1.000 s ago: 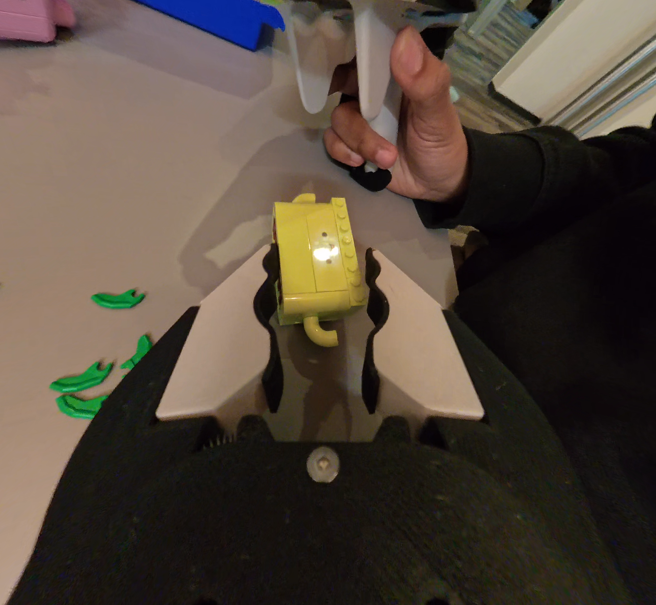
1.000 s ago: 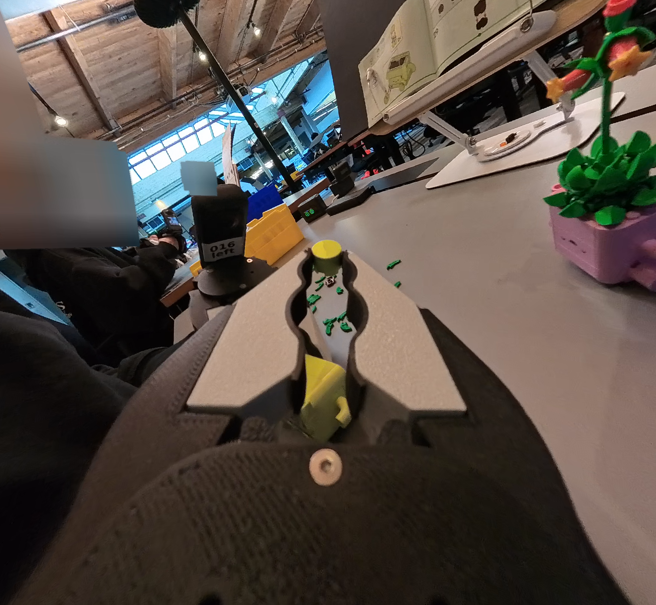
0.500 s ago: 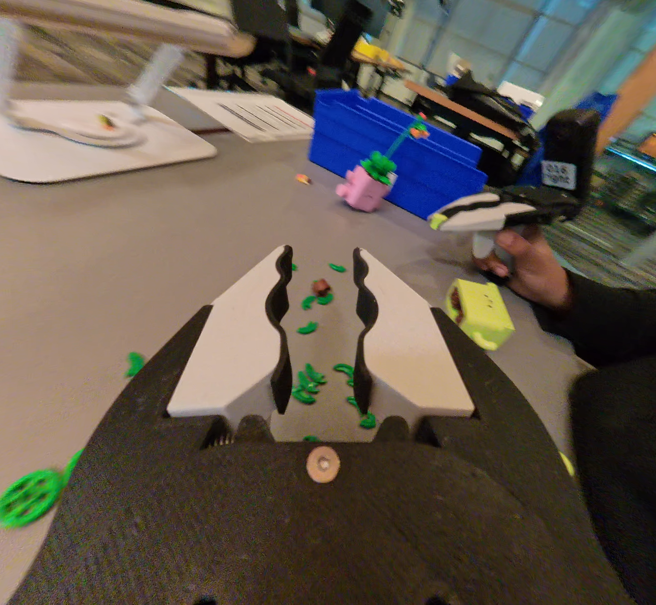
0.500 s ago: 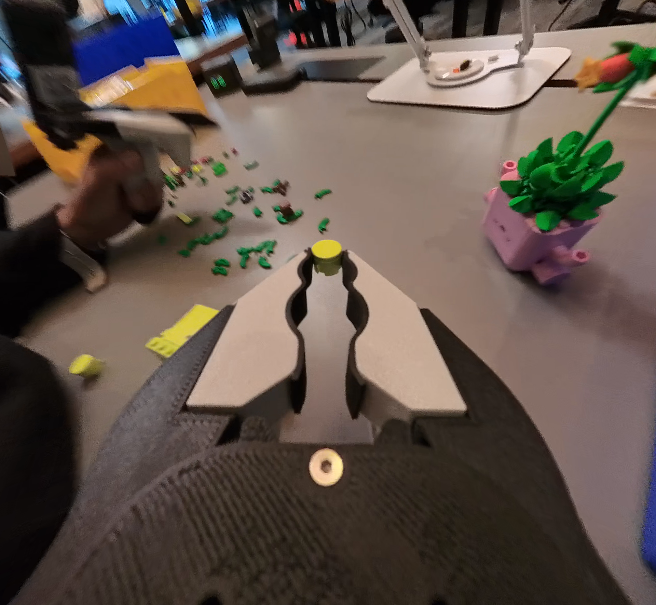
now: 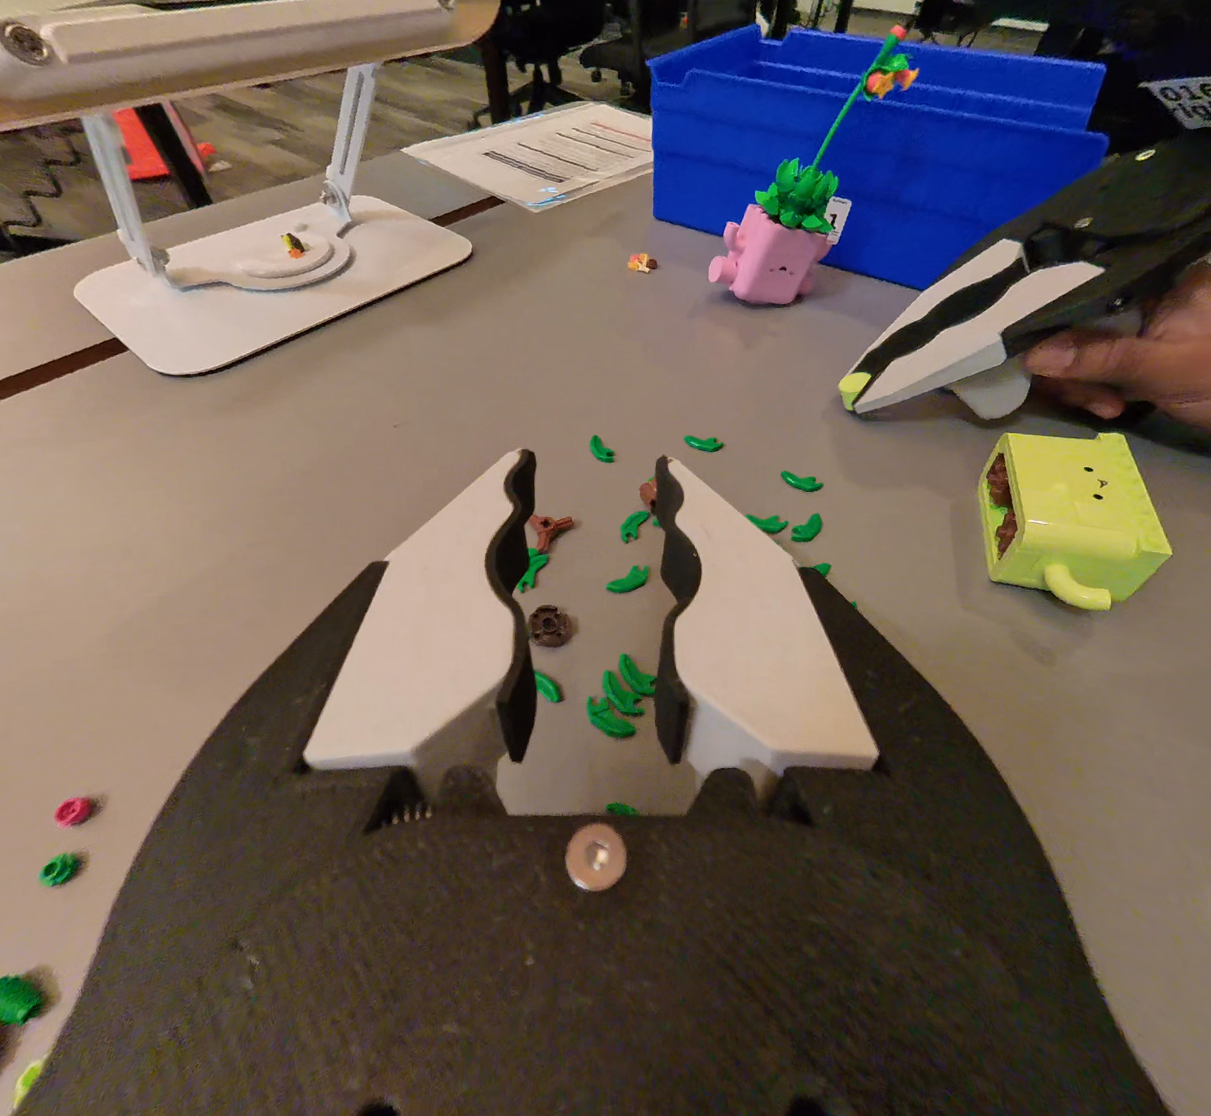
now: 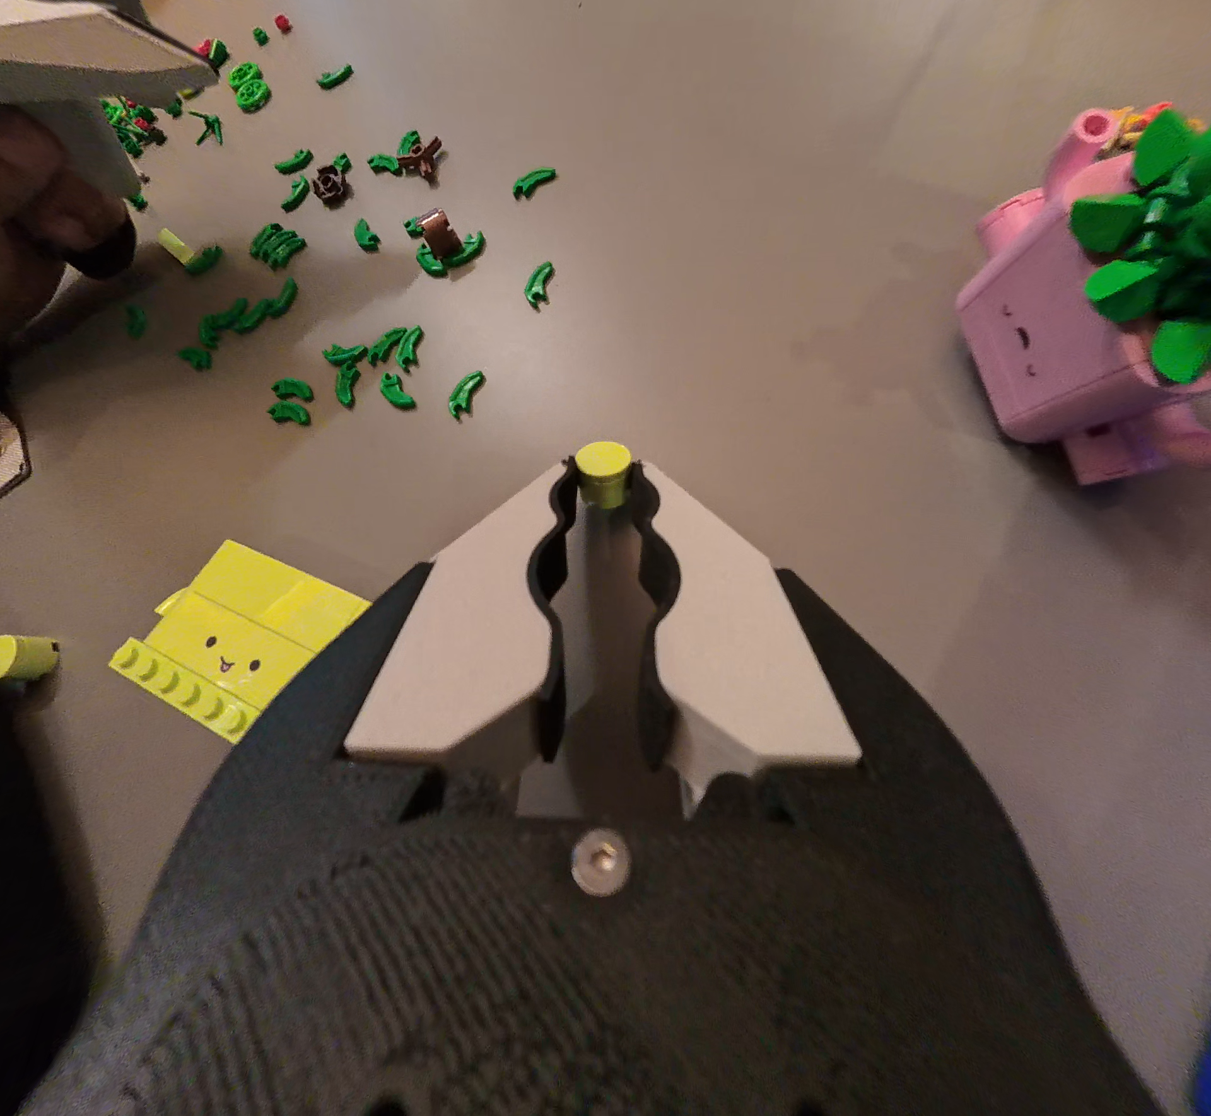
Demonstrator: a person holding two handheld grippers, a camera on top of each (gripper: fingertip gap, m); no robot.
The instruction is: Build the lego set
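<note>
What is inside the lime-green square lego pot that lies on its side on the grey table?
Through the open side of the lime-green square lego pot, brown pieces and a bit of green show. The pot's walls cover whatever lies deeper.

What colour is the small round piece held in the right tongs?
Lime yellow-green. The round piece sits pinched at the tips of the right tongs, clearest in the right wrist view.
</note>
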